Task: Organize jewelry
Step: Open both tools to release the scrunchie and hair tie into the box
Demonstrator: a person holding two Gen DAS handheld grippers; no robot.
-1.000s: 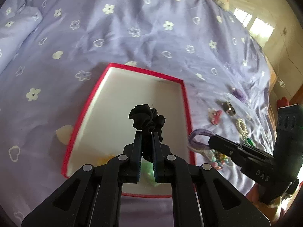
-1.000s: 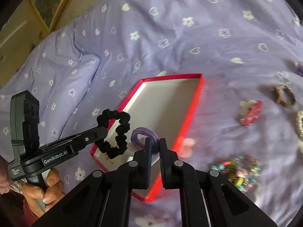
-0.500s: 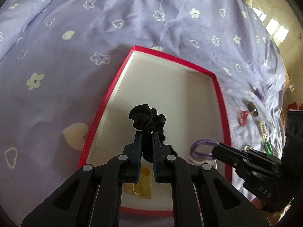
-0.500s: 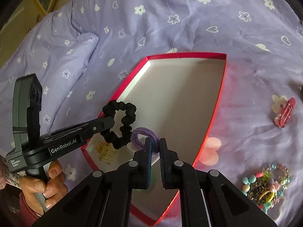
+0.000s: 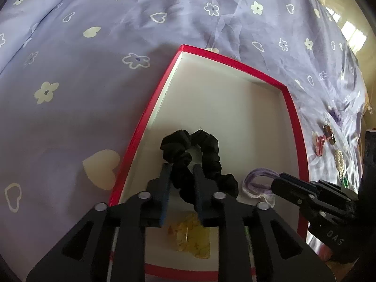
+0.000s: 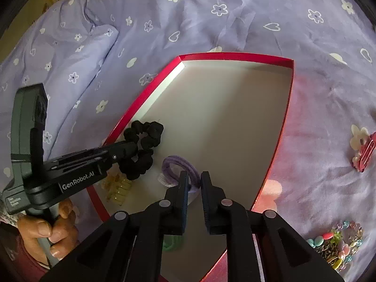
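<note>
Over the red-rimmed box [image 5: 295, 127], we see the left gripper [image 5: 182, 171], jaws just opening, loosely straddling the black scrunchie [image 5: 204, 150] (which lies on the box floor), while the right gripper [image 6: 193, 178], also opening, straddles the purple hair tie [image 6: 174, 164].

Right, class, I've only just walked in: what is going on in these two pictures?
A person with a gripper in each hand is putting hair ties into a red-rimmed box on a purple bedspread. The left gripper has brought a black scrunchie, the right gripper a purple hair tie. Both jaws have just been opening, each tie between them on the box floor. More jewelry waits outside.
</note>
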